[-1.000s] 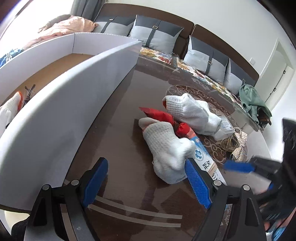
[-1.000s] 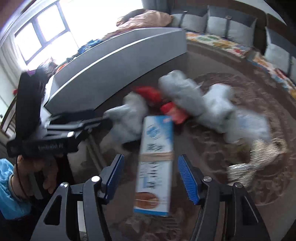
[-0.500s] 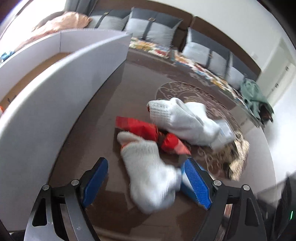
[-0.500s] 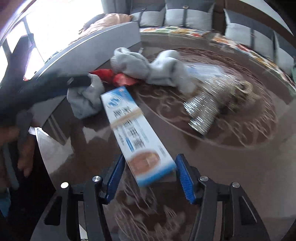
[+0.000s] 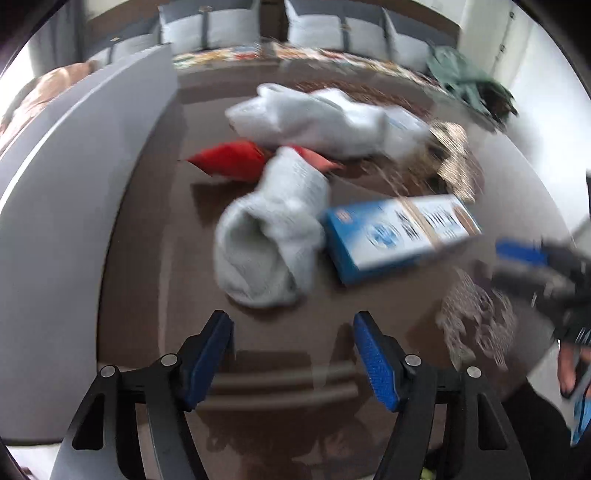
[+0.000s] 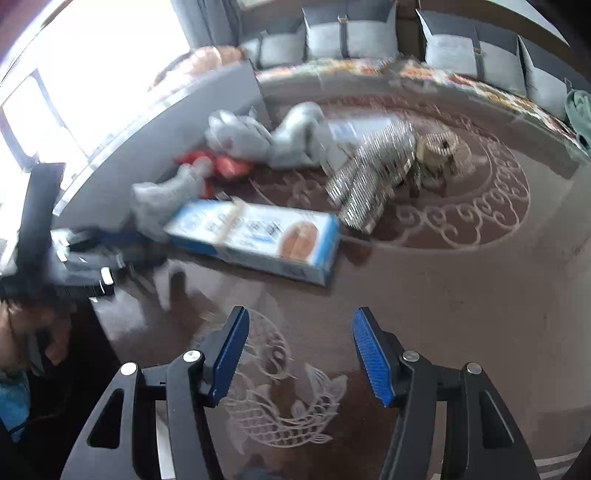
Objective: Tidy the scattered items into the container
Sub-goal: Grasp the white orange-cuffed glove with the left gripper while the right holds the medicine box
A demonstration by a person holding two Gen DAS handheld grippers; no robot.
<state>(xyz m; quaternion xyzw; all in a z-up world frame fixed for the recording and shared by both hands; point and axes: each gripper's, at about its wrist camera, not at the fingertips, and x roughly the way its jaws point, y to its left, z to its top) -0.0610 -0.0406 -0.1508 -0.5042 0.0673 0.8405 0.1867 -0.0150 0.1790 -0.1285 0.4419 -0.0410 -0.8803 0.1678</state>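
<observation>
Nearest in each wrist view, both tools stand wide with nothing between their blue pads: the left gripper (image 5: 293,354) hovers just short of a white work glove (image 5: 271,236), and the right gripper (image 6: 301,354) hangs above bare table, well short of the blue carton (image 6: 255,238).

Judging by how things lie, a fair part of the tidying is left. The glove lies crumpled on the table with the carton flat just beside it on its right. Behind the glove sits a red packet (image 5: 232,160), then a second white glove (image 5: 314,120) stretched across, with a small pale box (image 6: 356,133) at its far end. Right of that lies a glittery, mirrored bag (image 6: 373,173) with a small round woven thing (image 6: 437,147) beside it; blur hides what that is. None of these is inside the container (image 5: 66,177), the white-walled box that runs along the left side of the table. Its inside is hidden from both cameras, so I cannot tell what it already holds.

The table (image 6: 461,295) is dark brown and glossy, with pale scrollwork in a ring and a fish motif near the right tool. Beyond it runs a bench seat with grey cushions (image 6: 351,33) and a patterned cover; a green garment (image 5: 469,81) is draped at the far right, and bright windows (image 6: 74,74) glare on the left
</observation>
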